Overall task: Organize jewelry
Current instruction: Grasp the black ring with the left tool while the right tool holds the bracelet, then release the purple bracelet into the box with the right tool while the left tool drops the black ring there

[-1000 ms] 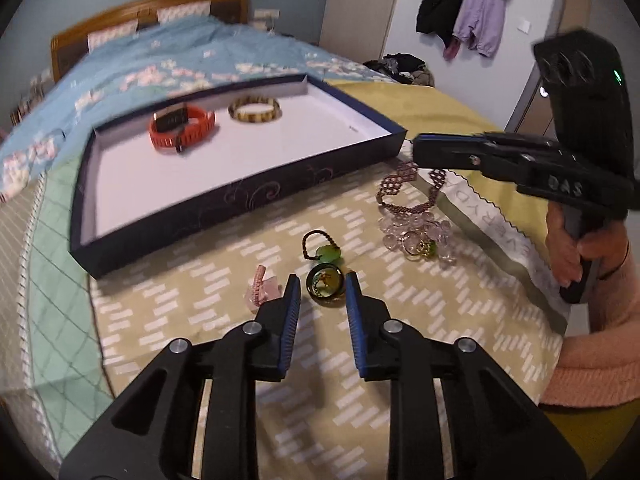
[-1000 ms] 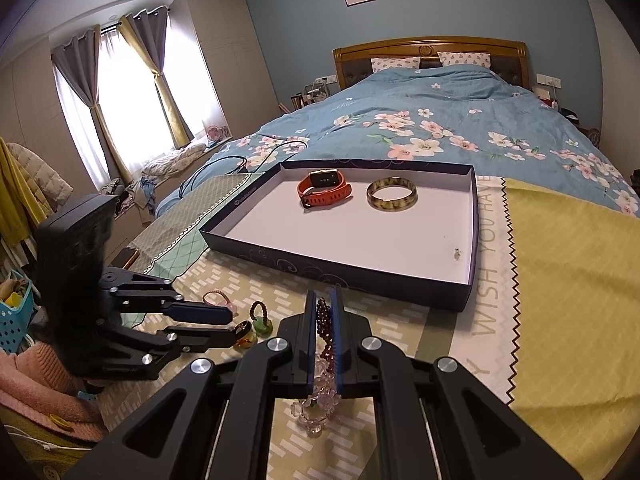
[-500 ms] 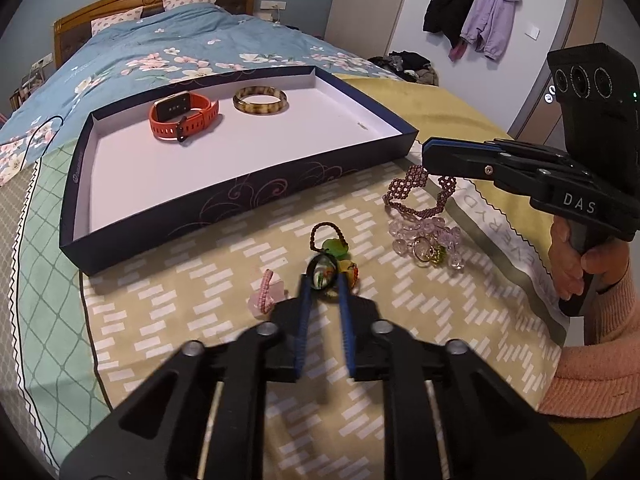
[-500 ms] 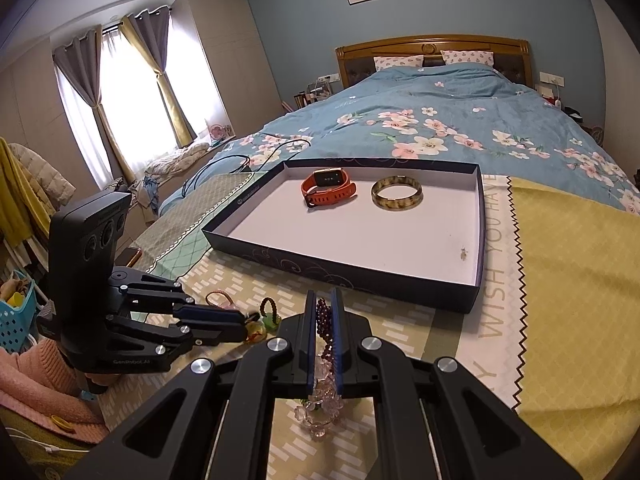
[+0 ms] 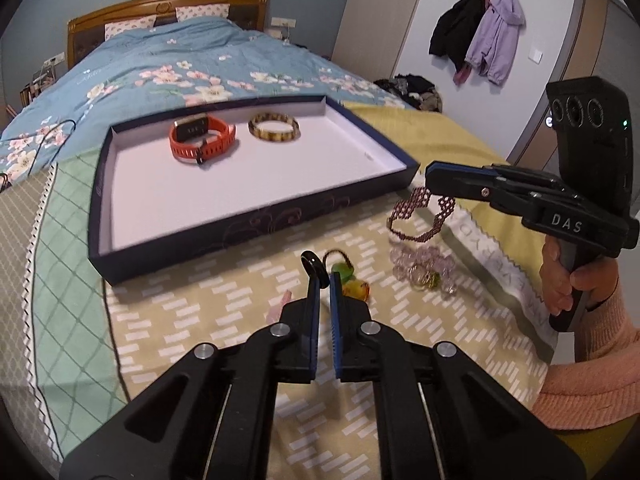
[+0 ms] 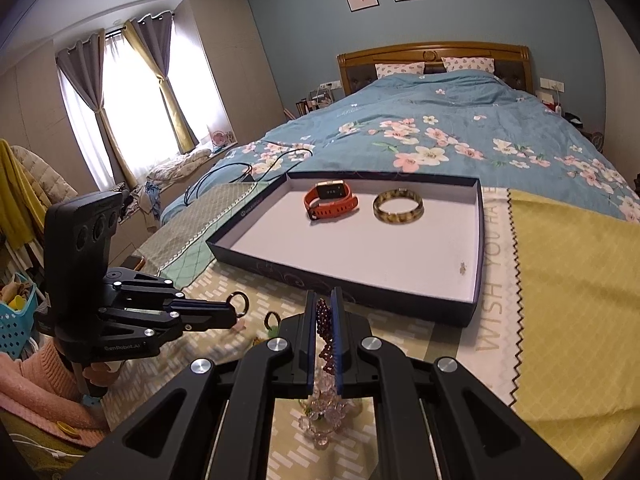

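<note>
We've got the left gripper (image 5: 323, 280) clamped on the dark ring (image 5: 311, 261), edge-up and clear of the cloth, ready for the tray (image 5: 224, 232). A sec ago those jaws stood wide around it; they've closed since. Right gripper (image 6: 323, 312) pinches the maroon bead bracelet (image 6: 325, 320) (clear beads dangling below). Further off, the orange watch (image 6: 330, 201) & amber bangle (image 6: 398, 206) sit in the tray.

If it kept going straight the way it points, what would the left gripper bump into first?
Probably the near wall of the tray. The left gripper, shut on a dark ring, aims down and ahead over the cloth toward it, though depth is hard to judge.
</note>
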`<state>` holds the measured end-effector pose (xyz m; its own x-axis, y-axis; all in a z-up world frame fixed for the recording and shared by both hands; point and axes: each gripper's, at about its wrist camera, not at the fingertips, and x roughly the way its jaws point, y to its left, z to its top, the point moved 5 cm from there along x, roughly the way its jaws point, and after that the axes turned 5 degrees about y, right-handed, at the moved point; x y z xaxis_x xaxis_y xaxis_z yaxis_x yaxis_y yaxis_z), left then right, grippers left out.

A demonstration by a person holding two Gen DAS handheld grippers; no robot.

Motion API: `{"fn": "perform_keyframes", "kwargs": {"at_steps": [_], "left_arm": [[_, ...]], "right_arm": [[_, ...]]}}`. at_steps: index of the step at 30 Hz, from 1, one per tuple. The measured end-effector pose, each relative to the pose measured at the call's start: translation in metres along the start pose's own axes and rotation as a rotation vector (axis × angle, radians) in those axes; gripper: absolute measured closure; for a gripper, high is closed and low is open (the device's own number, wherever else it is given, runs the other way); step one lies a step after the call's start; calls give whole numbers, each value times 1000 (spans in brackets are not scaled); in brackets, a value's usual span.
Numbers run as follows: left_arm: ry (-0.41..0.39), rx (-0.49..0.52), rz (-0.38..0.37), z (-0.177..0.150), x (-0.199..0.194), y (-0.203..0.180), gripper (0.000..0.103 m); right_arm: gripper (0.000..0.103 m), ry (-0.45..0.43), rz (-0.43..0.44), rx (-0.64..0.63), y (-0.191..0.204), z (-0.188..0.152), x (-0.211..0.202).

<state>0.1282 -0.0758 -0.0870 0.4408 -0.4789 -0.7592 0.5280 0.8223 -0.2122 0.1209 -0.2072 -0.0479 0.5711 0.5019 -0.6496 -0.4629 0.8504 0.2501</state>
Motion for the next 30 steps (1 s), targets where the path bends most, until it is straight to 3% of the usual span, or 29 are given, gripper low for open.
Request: {"fn": "perform_keyframes", "kwargs": {"at_steps": [13,30], "left_arm": [[-54,31,121,47,-14,24,97],[62,33,212,82,41,65,97]], "right_arm": [[97,-60,-1,-30,-5,54,9],[97,20,-70,47,-46,87,84]]}}
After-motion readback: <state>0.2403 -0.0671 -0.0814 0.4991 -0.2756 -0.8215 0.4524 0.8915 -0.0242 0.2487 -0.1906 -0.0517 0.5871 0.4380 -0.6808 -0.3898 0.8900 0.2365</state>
